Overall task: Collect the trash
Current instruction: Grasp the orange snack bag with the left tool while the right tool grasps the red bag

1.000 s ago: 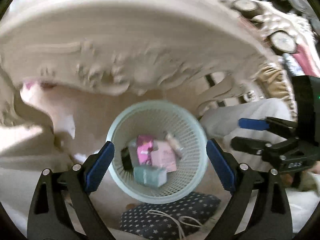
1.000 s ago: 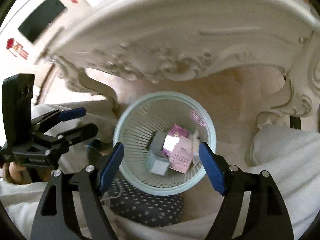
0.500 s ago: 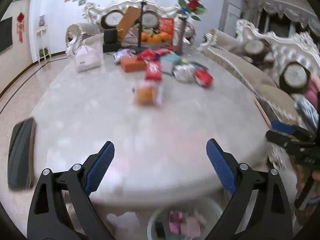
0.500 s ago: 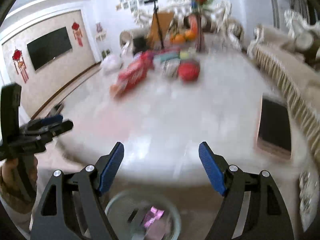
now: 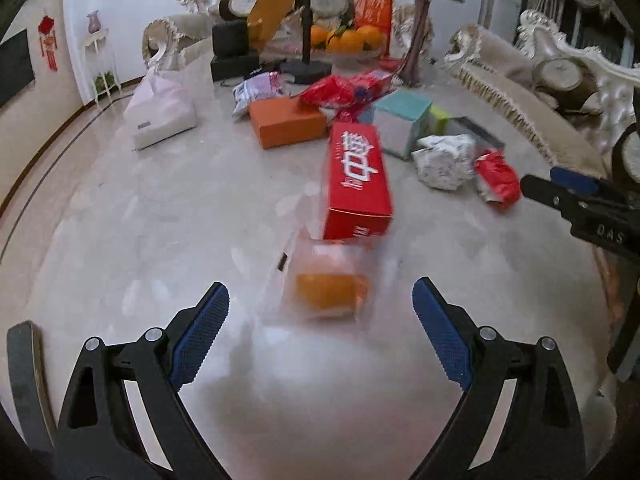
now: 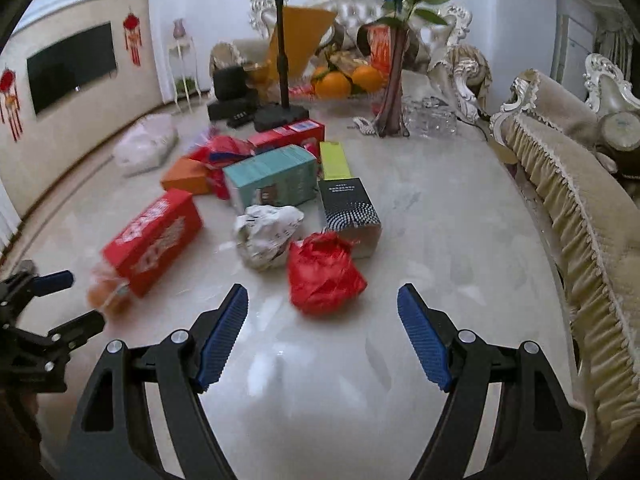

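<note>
Basket gone from view; both grippers (image 5: pixel 320 324) (image 6: pixel 322 334) over table (image 5: pixel 160 220) (fingers apart).

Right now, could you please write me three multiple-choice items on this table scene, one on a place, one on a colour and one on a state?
1. What lies nearest in front of the right tool?
A. crumpled red wrapper
B. teal box
C. white bag

2. What colour is the long box with white characters?
A. green
B. red
C. black

3. How do the left tool's jaws stand?
A. shut on a packet
B. shut, empty
C. open, empty

Answers:
1 A: the crumpled red wrapper sits just beyond its fingertips.
2 B: the long box is red.
3 C: the jaws are spread, and the blurred orange packet lies on the table ahead, unheld.
</note>
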`<state>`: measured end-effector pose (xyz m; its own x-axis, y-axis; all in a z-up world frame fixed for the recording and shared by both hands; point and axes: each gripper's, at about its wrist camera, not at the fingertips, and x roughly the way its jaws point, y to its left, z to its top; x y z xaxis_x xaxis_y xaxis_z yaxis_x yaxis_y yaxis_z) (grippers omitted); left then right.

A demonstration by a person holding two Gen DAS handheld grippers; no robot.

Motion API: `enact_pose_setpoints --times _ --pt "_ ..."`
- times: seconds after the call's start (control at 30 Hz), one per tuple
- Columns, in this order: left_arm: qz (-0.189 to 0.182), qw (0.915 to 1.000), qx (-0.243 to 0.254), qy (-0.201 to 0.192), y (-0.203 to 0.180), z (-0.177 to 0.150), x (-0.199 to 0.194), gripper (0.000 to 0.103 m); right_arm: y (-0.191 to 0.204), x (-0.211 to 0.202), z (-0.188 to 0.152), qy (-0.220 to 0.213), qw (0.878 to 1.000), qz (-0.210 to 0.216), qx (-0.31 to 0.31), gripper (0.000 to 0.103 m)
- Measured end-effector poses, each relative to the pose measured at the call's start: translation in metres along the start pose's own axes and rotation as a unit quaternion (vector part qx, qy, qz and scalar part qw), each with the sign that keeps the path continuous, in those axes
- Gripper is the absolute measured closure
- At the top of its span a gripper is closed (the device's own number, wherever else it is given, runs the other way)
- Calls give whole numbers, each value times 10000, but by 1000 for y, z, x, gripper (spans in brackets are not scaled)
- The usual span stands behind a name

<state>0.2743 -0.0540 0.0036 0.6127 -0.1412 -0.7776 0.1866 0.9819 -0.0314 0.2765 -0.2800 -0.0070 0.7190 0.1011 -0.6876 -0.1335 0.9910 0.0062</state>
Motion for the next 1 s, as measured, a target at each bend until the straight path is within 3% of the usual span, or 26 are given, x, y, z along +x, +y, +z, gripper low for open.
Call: enact_pose_setpoints --times 0.3,0.37,0.4,0.47,0.57,0.83,1.0 --pt "108 9994 -159 302 9 7 29 12 -2 35 10 382 9991 -203 -32 30" --pt "-52 9995 -218 244 10 7 27 13 -1 41 10 517 9985 -190 -23 41" --pt "-158 9993 -245 225 10 7 26 16 -1 43 9 610 9980 -137 8 57" --pt "-242 9995 -167 137 9 9 24 49 -3 40 5 624 9979 -93 113 61" --pt "-343 9993 -139 43 11 8 19 58 -4 33 0 578 9980 108 242 64" --pt "-595 9975 -257 -267 18 -11 -18 59 -13 -20 -18 236 9946 659 765 64" --pt "-1023 9917 -90 -773 20 -59 -88 59 5 -105 -58 -409 9877 1351 669 64"
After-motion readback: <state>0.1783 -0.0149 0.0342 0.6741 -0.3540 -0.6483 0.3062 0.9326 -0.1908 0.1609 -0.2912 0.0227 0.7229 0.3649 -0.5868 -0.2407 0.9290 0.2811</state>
